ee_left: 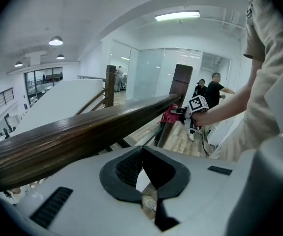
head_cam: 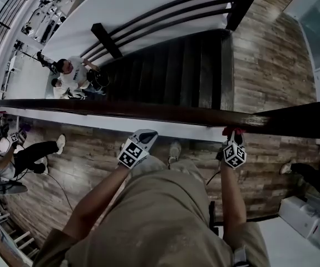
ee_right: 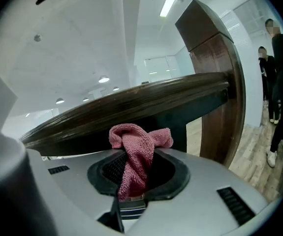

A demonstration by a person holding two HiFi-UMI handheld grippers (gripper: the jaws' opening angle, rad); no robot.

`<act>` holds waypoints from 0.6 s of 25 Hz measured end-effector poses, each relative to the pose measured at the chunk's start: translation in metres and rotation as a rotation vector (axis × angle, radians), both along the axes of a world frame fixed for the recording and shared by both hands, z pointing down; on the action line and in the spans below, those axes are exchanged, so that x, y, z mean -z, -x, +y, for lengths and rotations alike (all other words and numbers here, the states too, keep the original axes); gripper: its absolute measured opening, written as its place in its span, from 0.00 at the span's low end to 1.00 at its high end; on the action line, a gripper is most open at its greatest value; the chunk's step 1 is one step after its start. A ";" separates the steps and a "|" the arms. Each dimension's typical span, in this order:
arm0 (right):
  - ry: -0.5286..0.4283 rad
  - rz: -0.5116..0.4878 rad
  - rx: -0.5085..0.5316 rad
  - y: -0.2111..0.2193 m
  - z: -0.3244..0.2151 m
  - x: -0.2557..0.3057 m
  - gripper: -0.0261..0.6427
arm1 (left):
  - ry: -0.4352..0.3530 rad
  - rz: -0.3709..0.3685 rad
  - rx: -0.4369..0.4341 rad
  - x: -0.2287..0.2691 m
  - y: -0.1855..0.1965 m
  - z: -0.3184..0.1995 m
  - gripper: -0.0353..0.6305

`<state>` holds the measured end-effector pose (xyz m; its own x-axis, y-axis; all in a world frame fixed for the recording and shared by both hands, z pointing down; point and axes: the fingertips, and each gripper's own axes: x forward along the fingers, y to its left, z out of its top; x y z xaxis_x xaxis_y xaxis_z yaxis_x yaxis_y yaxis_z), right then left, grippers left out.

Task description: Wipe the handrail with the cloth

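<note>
one handrail [head_cam: 148, 112], one pink cloth [ee_right: 134, 156], two grippers (left gripper [head_cam: 144, 136], right gripper [head_cam: 233, 135]).

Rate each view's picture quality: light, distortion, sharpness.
Head view: dim, the stairs nearly black, the handrail sharp. Left gripper view: fisheye-warped, corners vignetted, ceiling lamp glares. Right gripper view: cloth crisp, corners dark, bright ceiling washed out.

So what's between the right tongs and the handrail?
A pink cloth, pinched in the right tongs and bunched up right at the handrail, as the right gripper view shows.
</note>
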<state>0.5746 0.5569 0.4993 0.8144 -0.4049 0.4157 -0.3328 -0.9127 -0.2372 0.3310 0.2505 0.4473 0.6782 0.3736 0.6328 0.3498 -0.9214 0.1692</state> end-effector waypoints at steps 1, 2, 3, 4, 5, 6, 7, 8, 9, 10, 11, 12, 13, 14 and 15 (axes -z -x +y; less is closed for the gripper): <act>-0.002 0.001 0.004 -0.001 0.002 0.000 0.18 | 0.000 0.009 -0.013 0.002 -0.004 0.005 0.08; -0.010 -0.001 0.010 -0.002 0.003 0.000 0.18 | -0.001 0.021 -0.028 0.006 -0.008 0.010 0.08; -0.020 -0.003 0.016 -0.003 0.002 -0.001 0.18 | -0.003 0.033 -0.045 0.009 -0.013 0.016 0.08; -0.032 -0.006 0.019 -0.003 0.000 -0.002 0.18 | -0.005 0.044 -0.063 0.012 -0.019 0.023 0.08; -0.044 -0.009 0.018 -0.004 0.000 -0.004 0.18 | -0.005 0.053 -0.082 0.015 -0.026 0.031 0.08; -0.052 -0.009 0.012 -0.006 0.001 -0.006 0.18 | -0.004 0.059 -0.102 0.016 -0.033 0.041 0.08; -0.054 -0.007 0.007 -0.008 0.004 -0.009 0.18 | -0.001 0.063 -0.122 0.016 -0.040 0.051 0.08; -0.053 -0.004 0.004 -0.010 0.007 -0.011 0.18 | 0.001 0.068 -0.143 0.017 -0.046 0.063 0.08; -0.052 -0.003 0.001 -0.012 0.010 -0.013 0.18 | 0.003 0.073 -0.164 0.018 -0.052 0.074 0.08; -0.053 -0.004 -0.003 -0.013 0.013 -0.015 0.18 | 0.004 0.078 -0.186 0.019 -0.058 0.086 0.08; -0.055 -0.008 -0.010 -0.015 0.016 -0.018 0.18 | 0.005 0.082 -0.208 0.020 -0.063 0.097 0.08; -0.059 -0.013 -0.018 -0.016 0.018 -0.022 0.18 | 0.006 0.085 -0.230 0.021 -0.067 0.107 0.08; -0.061 -0.020 -0.026 -0.017 0.020 -0.026 0.18 | 0.007 0.087 -0.251 0.021 -0.071 0.118 0.08; -0.064 -0.029 -0.035 -0.019 0.023 -0.031 0.18 | 0.008 0.088 -0.271 0.019 -0.074 0.128 0.08; -0.068 -0.042 -0.046 -0.020 0.026 -0.038 0.18 | 0.010 0.089 -0.288 0.017 -0.078 0.138 0.08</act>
<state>0.5950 0.5834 0.5370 0.8153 -0.3958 0.4227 -0.2791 -0.9081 -0.3121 0.4089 0.3880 0.4299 0.5960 0.5650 0.5705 0.6107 -0.7803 0.1348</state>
